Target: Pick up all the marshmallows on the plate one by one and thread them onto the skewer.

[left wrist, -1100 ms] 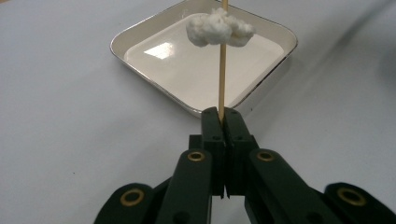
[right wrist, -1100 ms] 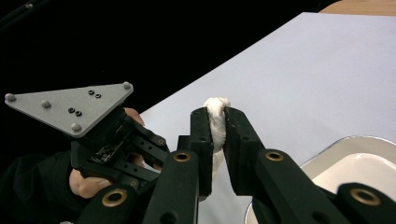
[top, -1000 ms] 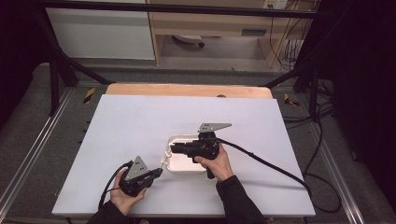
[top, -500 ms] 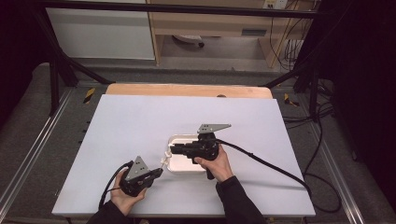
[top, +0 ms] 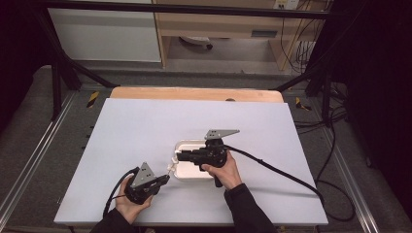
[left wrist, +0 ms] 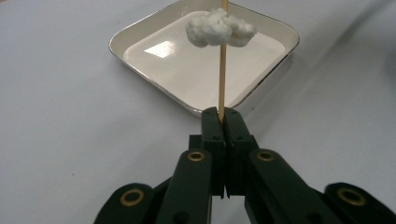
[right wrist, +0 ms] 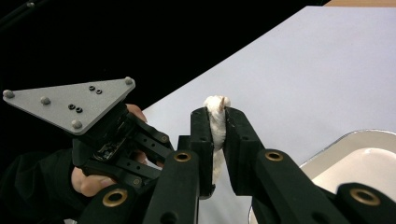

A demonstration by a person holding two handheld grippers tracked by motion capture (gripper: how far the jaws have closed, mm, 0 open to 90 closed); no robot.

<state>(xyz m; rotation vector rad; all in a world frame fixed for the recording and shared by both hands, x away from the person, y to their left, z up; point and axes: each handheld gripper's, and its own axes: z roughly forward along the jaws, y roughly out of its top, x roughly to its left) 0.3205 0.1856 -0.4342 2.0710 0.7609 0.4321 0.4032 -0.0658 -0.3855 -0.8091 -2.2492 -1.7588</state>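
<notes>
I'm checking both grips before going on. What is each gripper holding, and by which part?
The left gripper is shut on the wooden skewer at its lower end. The right gripper is shut on the white cotton tuft, squeezing its sides.

The white rectangular tabletop (top: 145, 131) was evenly and brightly lit from above in the high view, while the room around it sank into near black at both sides. Soft, short shadows lay under the thick black cable (top: 277, 170). In the left gripper view, a bright patch of glare sat on the glossy white square dish (left wrist: 159, 49), and the tuft of white cotton (left wrist: 219, 30) on the thin wooden stick (left wrist: 223, 79) looked slightly soft. In the right gripper view, the upper left was black and the near black jaws were blurred.
</notes>
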